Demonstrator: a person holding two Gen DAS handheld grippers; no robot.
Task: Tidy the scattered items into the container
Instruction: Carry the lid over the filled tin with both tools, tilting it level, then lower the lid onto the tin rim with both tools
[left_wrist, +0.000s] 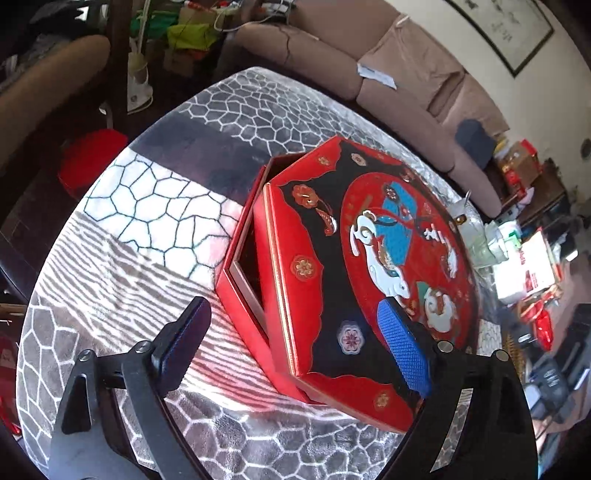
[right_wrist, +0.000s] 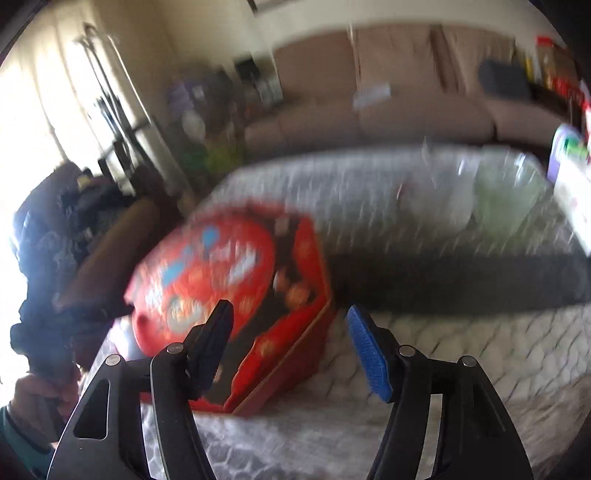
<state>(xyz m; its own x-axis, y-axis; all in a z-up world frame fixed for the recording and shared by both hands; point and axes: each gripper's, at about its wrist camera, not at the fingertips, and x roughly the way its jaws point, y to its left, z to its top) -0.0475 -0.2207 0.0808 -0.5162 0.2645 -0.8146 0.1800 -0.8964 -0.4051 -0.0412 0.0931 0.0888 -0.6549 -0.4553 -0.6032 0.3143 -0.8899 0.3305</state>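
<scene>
A table is seen covered by a patterned blanket (left_wrist: 155, 206) in grey, white and dark bands crossed by a web of cell-like lines; the same cover is shown, heavily blurred, in the right wrist view. Behind the table a brown sofa (left_wrist: 406, 74) is set against the wall, with clutter at either end of it.

On the blanket, toward the near side of the table, a red octagonal box (left_wrist: 240, 291) is placed. Its lid (left_wrist: 369, 258), painted in red and black with white rabbits, blue patches and small flower medallions, is laid askew on the box, so that a dark gap of the interior is left exposed along the left edge in the left wrist view. What lies inside cannot be made out. In the right wrist view the box and lid are seen as a smeared red shape to the left of centre.

Beyond the box, near the far right of the table, some pale glassy objects (left_wrist: 480, 240) are found; they are too blurred to be identified.

The left gripper (left_wrist: 299, 350) is held over the near part of the lid with its fingers spread wide, one blue pad (left_wrist: 404, 354) over the lid's surface and the black one beside the box. Nothing is gripped. The right gripper (right_wrist: 291, 350) is likewise held wide apart and empty, just beside the box's near corner.
</scene>
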